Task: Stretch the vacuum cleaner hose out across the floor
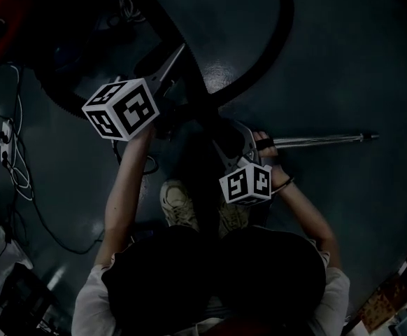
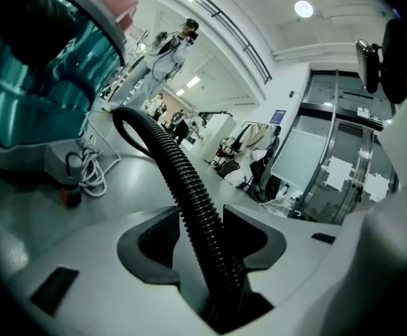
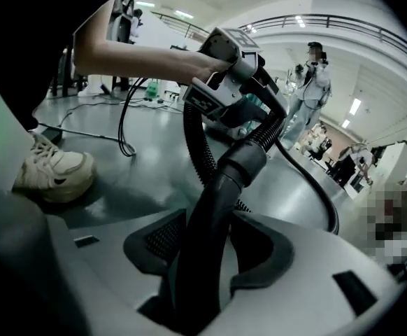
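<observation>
The left gripper's [image 2: 202, 219] fingers [image 2: 154, 238] stand part-way open, clamped on the ribbed hose [image 2: 177, 168]. It runs up between the pads and arches off toward the vacuum [image 2: 43, 82]. The right pad touches the ribs. The left pad seems to as well, though the angle makes that hard to confirm.

The right gripper's [image 3: 207, 233] fingers [image 3: 263, 247] are about as far apart and grip the smooth black end of the hose, just below its collar. From there the ribbed part bends up to the left gripper, so both hold the same hose close together.

In the head view the rest of the hose makes a wide loop on the dark floor [image 1: 343, 61], ahead of the grippers. A metal wand [image 1: 322, 141] lies to the right, level with the right gripper. Thin cables [image 1: 11, 159] trail at the left. The person's shoe [image 3: 53, 173] is planted just behind the grippers.
</observation>
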A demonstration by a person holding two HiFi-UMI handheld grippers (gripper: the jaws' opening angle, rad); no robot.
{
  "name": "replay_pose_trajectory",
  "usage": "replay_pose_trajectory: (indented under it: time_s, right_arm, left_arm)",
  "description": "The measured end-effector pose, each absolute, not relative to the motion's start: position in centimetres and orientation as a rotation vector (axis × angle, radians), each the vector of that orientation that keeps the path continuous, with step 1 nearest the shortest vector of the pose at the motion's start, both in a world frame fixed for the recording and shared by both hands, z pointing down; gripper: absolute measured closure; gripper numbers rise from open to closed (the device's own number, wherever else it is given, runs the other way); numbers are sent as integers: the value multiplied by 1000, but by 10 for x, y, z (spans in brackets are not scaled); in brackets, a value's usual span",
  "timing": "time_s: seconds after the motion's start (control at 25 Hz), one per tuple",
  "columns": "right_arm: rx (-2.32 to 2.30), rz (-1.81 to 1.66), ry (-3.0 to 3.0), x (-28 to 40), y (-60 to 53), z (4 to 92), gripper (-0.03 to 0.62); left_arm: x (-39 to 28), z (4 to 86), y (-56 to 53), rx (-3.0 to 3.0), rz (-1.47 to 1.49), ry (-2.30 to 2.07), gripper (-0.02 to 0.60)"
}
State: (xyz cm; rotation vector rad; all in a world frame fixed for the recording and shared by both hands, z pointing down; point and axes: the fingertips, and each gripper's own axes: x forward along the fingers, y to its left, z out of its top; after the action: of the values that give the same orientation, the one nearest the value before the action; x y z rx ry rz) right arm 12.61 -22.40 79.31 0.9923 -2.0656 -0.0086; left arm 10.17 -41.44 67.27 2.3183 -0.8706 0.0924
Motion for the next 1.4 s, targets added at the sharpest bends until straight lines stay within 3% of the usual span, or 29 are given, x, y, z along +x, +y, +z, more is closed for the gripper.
replay_pose_trajectory:
  time_s: [0.36,0.64,1.0,1.2,1.4]
  right_arm:
    - [1247,84,-2122,133,-310,744,407]
    - [1401,21,-2043,160,-346,733,408]
    - [1489,-35,-2101,153,-371,671,411]
    - [1495,-55,-2115,153,-385,590,424]
    - [1421,155,-2158,157,-383,512,428]
  left_arm:
    - [83,604,-482,2373,-187,-1038,393]
    - [57,594,-462,2432,-187,-987,387]
    - [111,619,-395,2367,-200,-694,387]
    - [124,546,-420,2302,-255,-661,385]
    - [132,474,-431,2088,-383,-636,385]
